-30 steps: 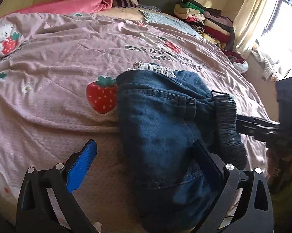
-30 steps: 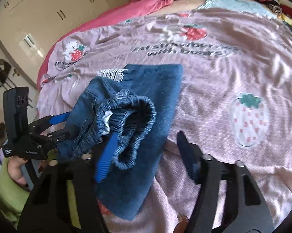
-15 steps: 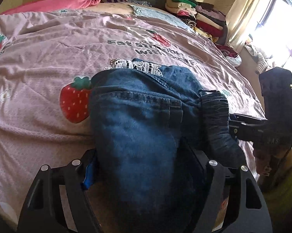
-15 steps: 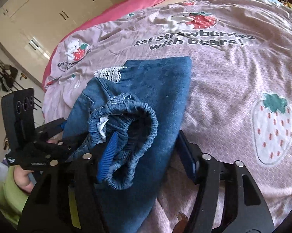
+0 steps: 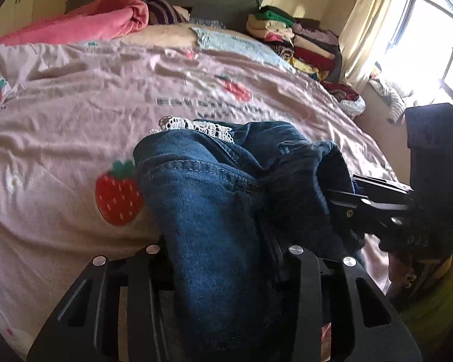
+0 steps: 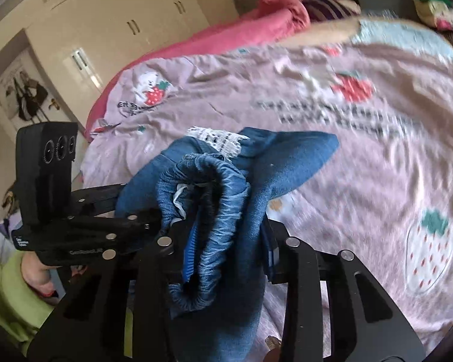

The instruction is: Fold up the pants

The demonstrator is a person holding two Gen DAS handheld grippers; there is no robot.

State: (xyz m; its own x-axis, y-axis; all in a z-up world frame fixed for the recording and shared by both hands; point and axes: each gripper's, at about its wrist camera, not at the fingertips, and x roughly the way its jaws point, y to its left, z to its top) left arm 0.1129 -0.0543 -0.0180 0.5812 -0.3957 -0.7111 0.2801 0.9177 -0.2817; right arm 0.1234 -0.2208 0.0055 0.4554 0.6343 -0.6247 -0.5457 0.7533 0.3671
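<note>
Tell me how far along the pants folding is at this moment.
Done: the blue denim pants are already doubled, lace-trimmed hem on top. In hand: left tongs clamp the folded edge, right tongs clamp the elastic waistband, both raised off the pink strawberry bedspread. Left: laying them flat.

Text legibility: poor, motion blur

Dark printed lettering on the pink bedspread (image 6: 362,157), two lines beside a strawberry, too smeared to read in either view. Small print under the bear-and-strawberry motif (image 6: 149,90), illegible. White label on the left gripper (image 6: 154,211) body, too small and blurred to make out.
</note>
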